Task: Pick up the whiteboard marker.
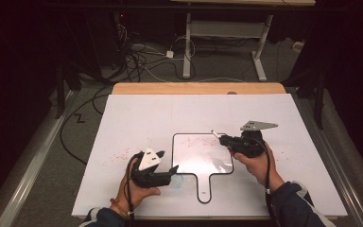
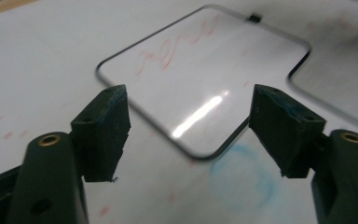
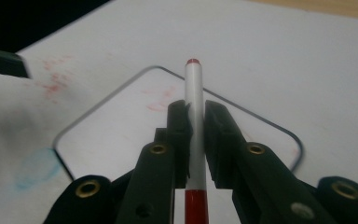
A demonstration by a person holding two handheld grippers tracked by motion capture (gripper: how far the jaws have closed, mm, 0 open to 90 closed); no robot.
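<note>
While we held the marker over the board, these points mattered:
Right gripper point(image 3: 195, 116): we had its jaws clamped tight on the red marker point(image 3: 194, 88), tip pointing forward above the small whiteboard point(image 1: 202, 153).
Left gripper point(image 2: 191, 126): we kept it spread wide with nothing between the jaws, low beside the board's near left corner.
Board: it lay flat on the white table sheet point(image 1: 137, 113), faint red scribbles point(image 2: 177, 46) near its far edge.
Advice: we judged it best to pin the board with the left before pressing the tip down.

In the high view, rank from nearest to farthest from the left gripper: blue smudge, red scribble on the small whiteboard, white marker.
1. Blue smudge, just beside the left gripper.
2. Red scribble, on the small whiteboard's upper part.
3. White marker, clamped in the right gripper.
</note>
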